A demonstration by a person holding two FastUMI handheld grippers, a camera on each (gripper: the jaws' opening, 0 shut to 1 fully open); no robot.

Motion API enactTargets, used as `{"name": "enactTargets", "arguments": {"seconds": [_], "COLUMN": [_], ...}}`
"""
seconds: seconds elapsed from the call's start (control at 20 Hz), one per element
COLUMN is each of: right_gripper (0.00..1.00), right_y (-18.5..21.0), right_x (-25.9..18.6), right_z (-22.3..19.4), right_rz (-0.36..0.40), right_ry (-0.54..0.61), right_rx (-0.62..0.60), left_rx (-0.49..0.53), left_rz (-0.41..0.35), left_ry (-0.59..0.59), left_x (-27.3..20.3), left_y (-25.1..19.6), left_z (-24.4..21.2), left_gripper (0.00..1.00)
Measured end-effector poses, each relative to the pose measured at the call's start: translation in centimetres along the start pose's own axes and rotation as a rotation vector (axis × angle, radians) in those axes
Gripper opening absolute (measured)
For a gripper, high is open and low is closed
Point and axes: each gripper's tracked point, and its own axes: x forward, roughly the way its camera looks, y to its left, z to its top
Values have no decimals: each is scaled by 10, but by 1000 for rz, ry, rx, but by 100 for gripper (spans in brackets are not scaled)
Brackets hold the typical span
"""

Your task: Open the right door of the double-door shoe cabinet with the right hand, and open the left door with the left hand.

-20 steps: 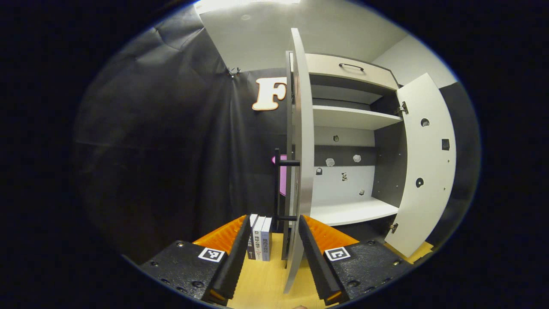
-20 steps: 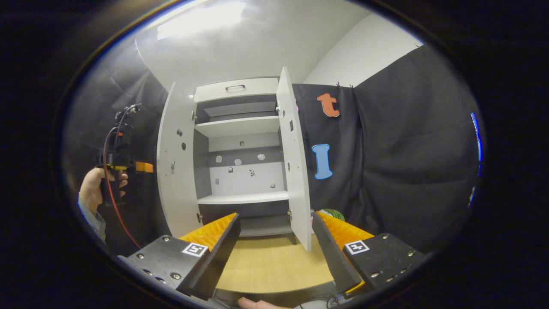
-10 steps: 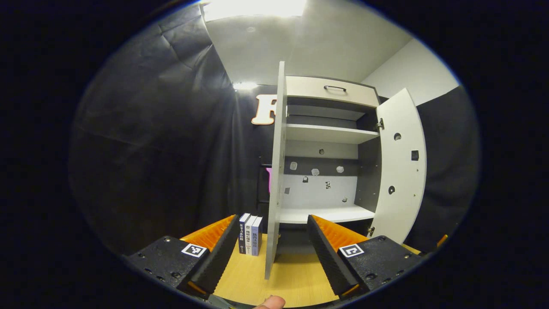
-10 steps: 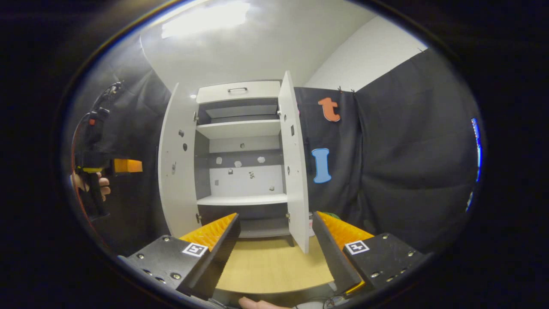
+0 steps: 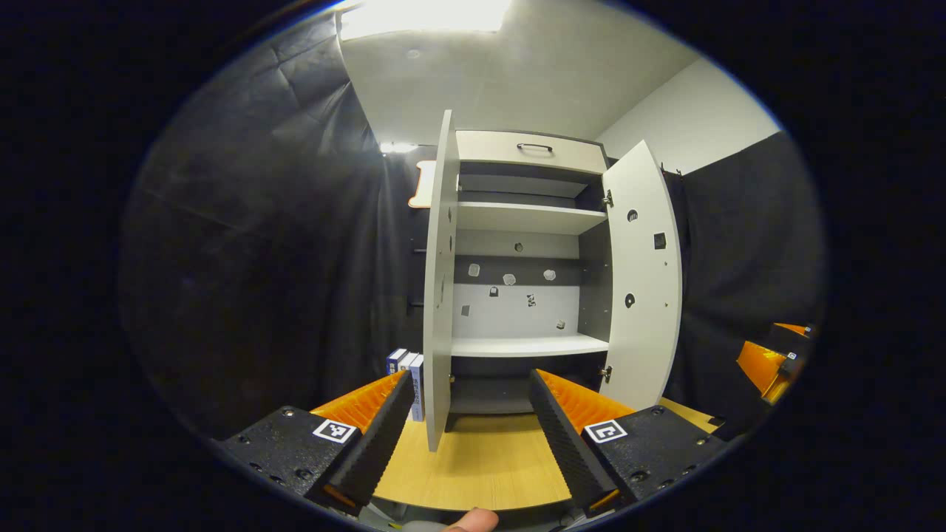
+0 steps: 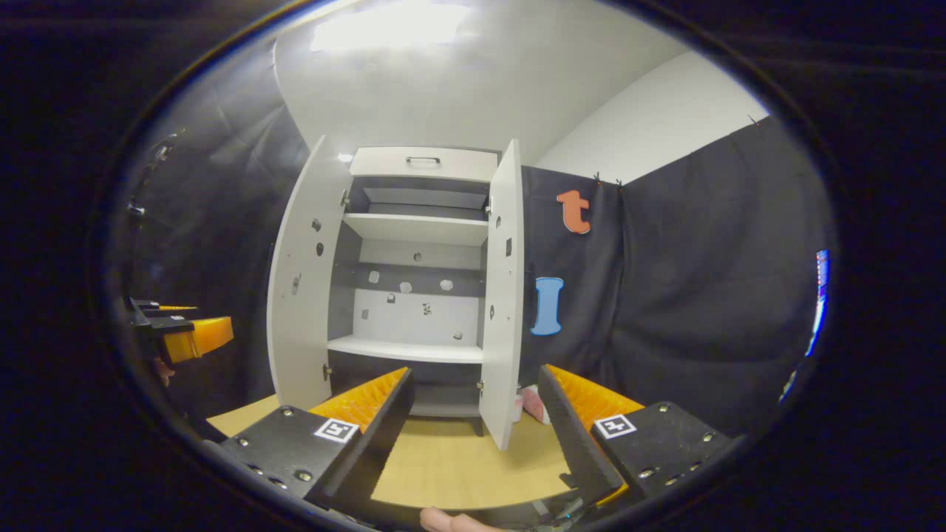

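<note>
Left gripper view shows the shoe cabinet standing on the wooden table, its shelves bare. The left door and right door both stand swung wide. The left claw hangs in front of the cabinet, fingers apart and holding nothing; likewise the right claw. Books stand just beside the left door. Both openings look done; the next move seems merely to draw clear.
</note>
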Motion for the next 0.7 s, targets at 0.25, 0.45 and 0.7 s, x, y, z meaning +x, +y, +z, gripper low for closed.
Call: {"name": "enactTargets", "arguments": {"seconds": [0.25,0.45,0.7], "right_gripper": [100,99,98], "right_y": [1,-7,-7], "right_x": [10,17,18], "right_z": [-10,-13,-16], "right_rz": [-7,-26,-25], "right_ry": [36,51,70], "right_rx": [-19,-8,25], "left_rx": [-2,11,14], "left_rz": [8,18,9], "left_ry": [16,13,19], "left_x": [1,0,-2], "left_y": [2,5,4], "left_z": [-10,-13,-19], "left_gripper": [96,96,96]}}
